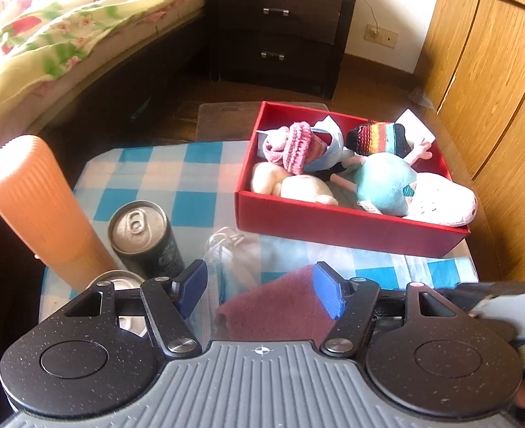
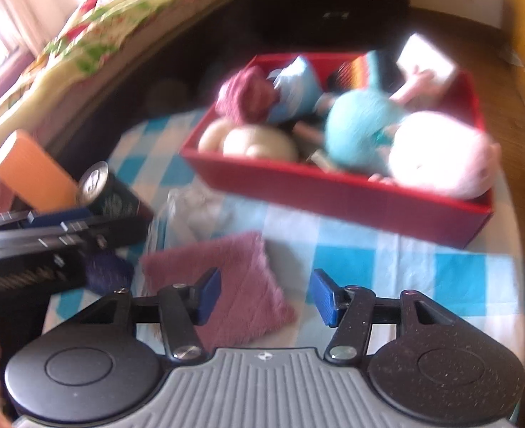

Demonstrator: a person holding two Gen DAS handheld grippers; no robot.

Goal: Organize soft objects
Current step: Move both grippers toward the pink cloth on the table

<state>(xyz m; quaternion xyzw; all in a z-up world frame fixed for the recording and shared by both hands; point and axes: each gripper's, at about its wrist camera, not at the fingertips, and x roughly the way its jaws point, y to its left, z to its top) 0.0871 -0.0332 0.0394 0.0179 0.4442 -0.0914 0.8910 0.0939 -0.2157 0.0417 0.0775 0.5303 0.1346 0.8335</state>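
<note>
A red box point(image 1: 348, 226) on the blue-checked cloth holds several soft toys: a pink knitted hat point(image 1: 296, 146), a rainbow knit piece point(image 1: 380, 139), a teal plush point(image 1: 387, 185), a cream plush point(image 1: 298, 185) and a pale pink plush point(image 1: 441, 205). A mauve towel point(image 1: 273, 306) lies in front of the box, with a face mask point(image 1: 227, 253) beside it. My left gripper point(image 1: 260, 290) is open just above the towel. My right gripper point(image 2: 266, 296) is open over the towel's point(image 2: 227, 285) right edge. The box point(image 2: 334, 192) is blurred in the right wrist view.
An orange ribbed cylinder point(image 1: 37, 207) and a dark drink can point(image 1: 144, 239) stand at the table's left. A bed point(image 1: 48, 35), a dark nightstand point(image 1: 280, 28) and a wooden wardrobe point(image 1: 487, 71) surround the table. The left gripper's body point(image 2: 30, 249) shows at left in the right wrist view.
</note>
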